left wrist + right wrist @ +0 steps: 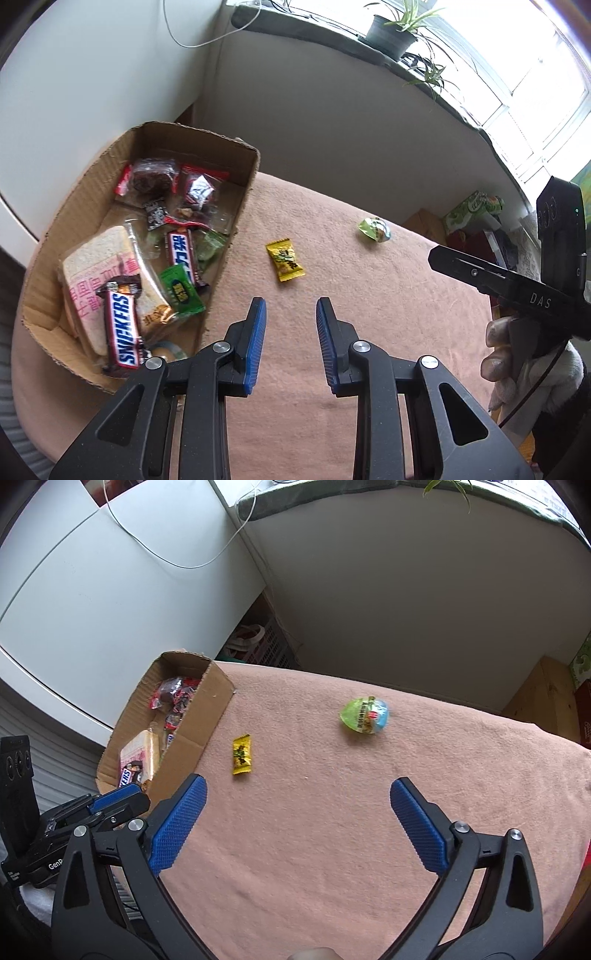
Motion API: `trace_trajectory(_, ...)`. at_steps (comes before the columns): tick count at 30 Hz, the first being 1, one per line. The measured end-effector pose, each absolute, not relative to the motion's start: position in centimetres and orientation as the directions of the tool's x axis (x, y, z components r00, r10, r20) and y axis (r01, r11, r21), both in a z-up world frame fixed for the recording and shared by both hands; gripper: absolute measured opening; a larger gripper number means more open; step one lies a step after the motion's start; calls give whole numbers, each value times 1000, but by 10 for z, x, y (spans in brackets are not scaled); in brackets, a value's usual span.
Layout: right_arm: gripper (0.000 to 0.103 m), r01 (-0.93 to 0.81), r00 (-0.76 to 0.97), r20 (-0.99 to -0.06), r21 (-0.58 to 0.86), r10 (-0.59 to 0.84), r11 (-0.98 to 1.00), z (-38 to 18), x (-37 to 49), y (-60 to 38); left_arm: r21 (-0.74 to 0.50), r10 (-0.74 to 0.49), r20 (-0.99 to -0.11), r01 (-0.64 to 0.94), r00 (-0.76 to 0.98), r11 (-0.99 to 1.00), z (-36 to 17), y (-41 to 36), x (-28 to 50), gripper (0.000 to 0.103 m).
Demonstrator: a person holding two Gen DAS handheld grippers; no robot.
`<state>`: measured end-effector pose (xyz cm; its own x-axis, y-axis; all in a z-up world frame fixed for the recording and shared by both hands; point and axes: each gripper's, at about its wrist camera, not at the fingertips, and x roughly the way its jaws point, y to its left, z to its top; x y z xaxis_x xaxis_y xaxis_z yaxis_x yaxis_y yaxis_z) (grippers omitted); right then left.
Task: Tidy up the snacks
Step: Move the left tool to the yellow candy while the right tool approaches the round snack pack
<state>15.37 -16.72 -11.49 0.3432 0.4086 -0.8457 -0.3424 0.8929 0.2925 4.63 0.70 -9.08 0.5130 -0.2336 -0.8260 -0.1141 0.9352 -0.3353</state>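
Observation:
A cardboard box (248, 192) at the table's left holds several snacks: two Snickers bars (123, 328), a wrapped sandwich (96, 258), a green packet (181, 288). It also shows in the right wrist view (195, 731). A yellow candy (285, 260) (241, 755) and a green egg-shaped snack (374, 229) (365, 714) lie on the pink cloth. My left gripper (291, 314) is open and empty, just short of the yellow candy. My right gripper (298, 794) is open wide and empty, above the cloth short of both loose snacks.
The pink cloth (369, 314) covers the table. A white wall (406, 590) stands behind it. A potted plant (391, 33) sits on the sill. Boxes (469, 218) stand at the right past the table edge. The left gripper's body shows at the right wrist view's lower left (92, 816).

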Motion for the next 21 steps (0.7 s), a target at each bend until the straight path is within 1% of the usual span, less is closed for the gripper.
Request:
trace_trajectory(4,101,-381,339,-871,218,355,899,-123,165,-172,-342,-240,-830,-118,503,932,-101,-8,57,26)
trace_trajectory(7,100,-443,351,-869,174,349,880,-127,170,-171,-345,-235,-834,-140,500,928,-112,-14,66,26)
trace_trajectory(9,91,-479,346,-866,167,360,862,-128,174,-171,-334,-221,-842,-154,492,930,-121,-19,73,26)
trace_trajectory(11,87,-504,339,-867,160,365,849,-132,181,-171,-335,-215,-847,-175,487,926,-129,-21,79,26)
trace_trajectory(19,86,-579,291,-888,133,357,804,-147,216,-169,-340,-191,-857,-245,479,908,-148,-23,102,26)
trace_trajectory(20,83,-582,284,-890,136,357,802,-149,221,-169,-338,-188,-859,-251,477,907,-150,-24,105,26)
trace_trajectory(21,75,-589,271,-891,146,364,795,-151,226,-168,-339,-187,-860,-257,474,905,-152,-23,106,26)
